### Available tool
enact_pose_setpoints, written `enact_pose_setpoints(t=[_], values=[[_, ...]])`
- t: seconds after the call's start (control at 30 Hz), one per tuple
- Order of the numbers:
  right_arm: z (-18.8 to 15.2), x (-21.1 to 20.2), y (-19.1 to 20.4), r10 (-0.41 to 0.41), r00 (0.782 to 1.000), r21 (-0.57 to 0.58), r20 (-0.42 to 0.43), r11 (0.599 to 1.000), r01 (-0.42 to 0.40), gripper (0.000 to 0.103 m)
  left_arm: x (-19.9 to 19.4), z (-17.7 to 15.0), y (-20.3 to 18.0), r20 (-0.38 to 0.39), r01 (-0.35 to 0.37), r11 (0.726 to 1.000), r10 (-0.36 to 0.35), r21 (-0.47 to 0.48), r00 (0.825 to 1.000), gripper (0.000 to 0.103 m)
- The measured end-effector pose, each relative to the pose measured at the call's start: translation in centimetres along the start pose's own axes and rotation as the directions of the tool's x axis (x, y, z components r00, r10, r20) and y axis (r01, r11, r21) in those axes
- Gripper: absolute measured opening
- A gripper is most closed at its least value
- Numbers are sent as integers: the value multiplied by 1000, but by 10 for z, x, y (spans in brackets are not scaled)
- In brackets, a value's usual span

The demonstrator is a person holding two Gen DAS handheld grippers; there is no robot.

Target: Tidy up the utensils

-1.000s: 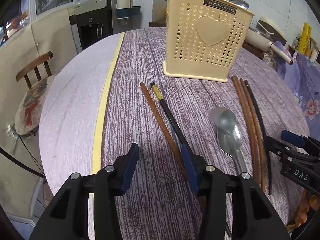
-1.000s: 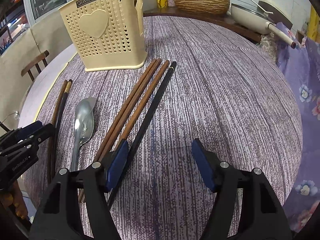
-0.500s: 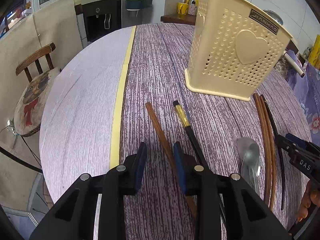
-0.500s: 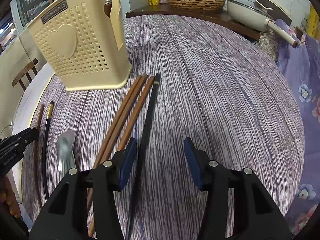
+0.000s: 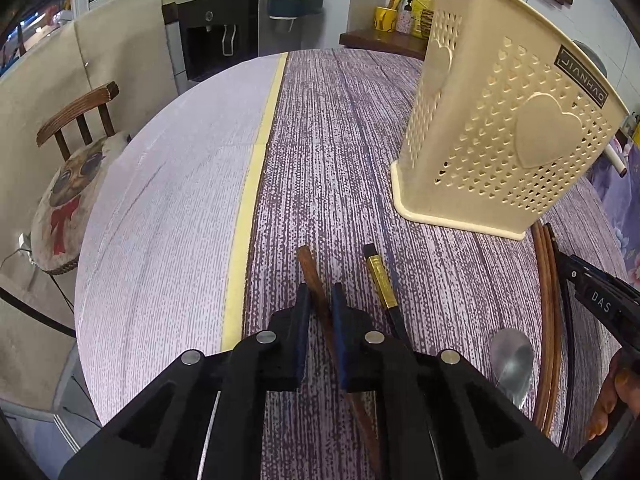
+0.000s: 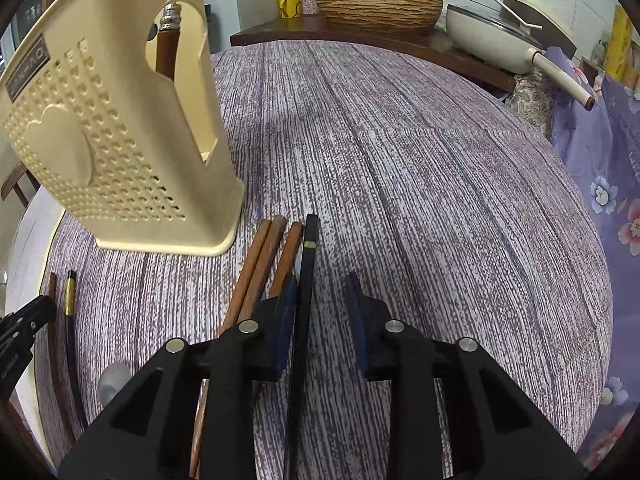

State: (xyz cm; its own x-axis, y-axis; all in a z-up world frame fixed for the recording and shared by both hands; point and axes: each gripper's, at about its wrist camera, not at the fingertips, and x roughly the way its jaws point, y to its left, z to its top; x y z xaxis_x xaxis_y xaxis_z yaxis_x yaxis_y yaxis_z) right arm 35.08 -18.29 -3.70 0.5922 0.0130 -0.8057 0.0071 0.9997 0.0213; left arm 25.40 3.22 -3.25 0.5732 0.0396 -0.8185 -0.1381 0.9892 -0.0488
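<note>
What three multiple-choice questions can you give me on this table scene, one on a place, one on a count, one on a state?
1. Where is the metal spoon?
A in the cream holder; B flat on the table; C on the chair.
2. How many brown chopsticks lie just left of the black chopstick in the right wrist view?
A one; B three; C five.
3. The left gripper is:
A wide open; B shut on a lone brown chopstick; C shut on the spoon.

Answers: 1 B, its bowl rests on the tabletop among the chopsticks. 2 B, three brown shafts run side by side. 3 B, both blue pads press the chopstick's sides.
</note>
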Motion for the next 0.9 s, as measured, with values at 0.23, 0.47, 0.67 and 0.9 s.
enact_pose_setpoints(t=[0.23, 0.47, 0.67, 0.9], values=[[1, 0, 7, 3, 1000, -33, 2, 999, -3, 9, 0, 0, -1, 10, -9, 1000, 10, -12, 1000, 11], [4, 2, -2, 56, 998, 9, -5, 998, -56, 8, 1, 1, -2, 13, 1, 999, 0, -37, 1000, 10], [6, -1, -14, 129, 992, 49, 5, 990, -129, 8, 2, 2, -6, 16, 12, 999, -11, -40, 1000, 9], [4, -19, -23, 178, 983, 73, 55, 981, -181, 8, -11, 4, -3, 57, 39, 998, -36, -57, 998, 8]])
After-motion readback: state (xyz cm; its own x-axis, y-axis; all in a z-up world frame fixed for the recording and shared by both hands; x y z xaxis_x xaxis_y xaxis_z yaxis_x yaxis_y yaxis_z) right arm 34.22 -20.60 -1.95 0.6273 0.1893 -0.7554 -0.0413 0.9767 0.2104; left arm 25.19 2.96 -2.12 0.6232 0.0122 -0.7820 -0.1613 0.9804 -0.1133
